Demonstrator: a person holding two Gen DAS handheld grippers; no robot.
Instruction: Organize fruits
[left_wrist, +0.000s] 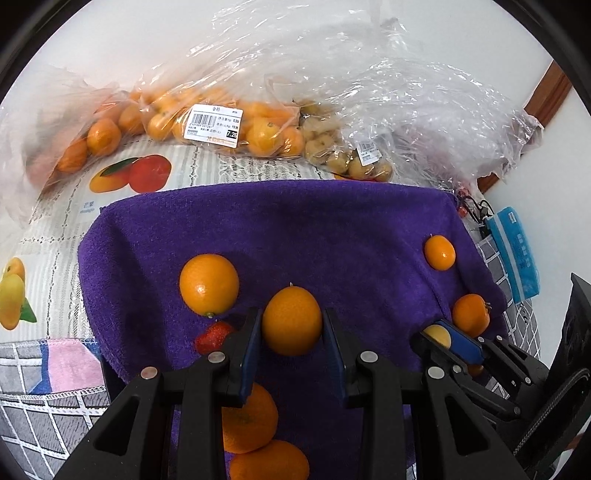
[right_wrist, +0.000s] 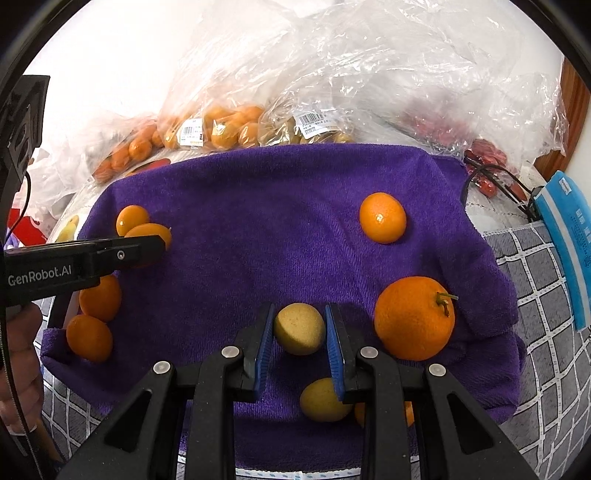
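Note:
A purple towel (left_wrist: 280, 229) carries loose fruit. My left gripper (left_wrist: 291, 317) is shut on a small orange (left_wrist: 291, 325), its blue pads pressing both sides. A larger orange (left_wrist: 209, 284) and a strawberry (left_wrist: 213, 338) lie just to its left, and two more oranges (left_wrist: 249, 419) lie under the fingers. My right gripper (right_wrist: 300, 314) is shut on a yellow round fruit (right_wrist: 300, 328). A second yellow fruit (right_wrist: 323, 400) lies below it, and a big stemmed orange (right_wrist: 414, 318) sits to the right. Each gripper also shows in the other's view, the right gripper (left_wrist: 439, 332) and the left gripper (right_wrist: 155, 243).
Clear plastic bags of oranges (left_wrist: 221, 122) and brownish fruit (left_wrist: 332, 147) line the back of the table. A blue tissue pack (left_wrist: 513, 251) and a black cable (right_wrist: 491, 177) lie at the right. Grey checked cloth (right_wrist: 535, 295) surrounds the towel. A hand (right_wrist: 18, 350) is at the left.

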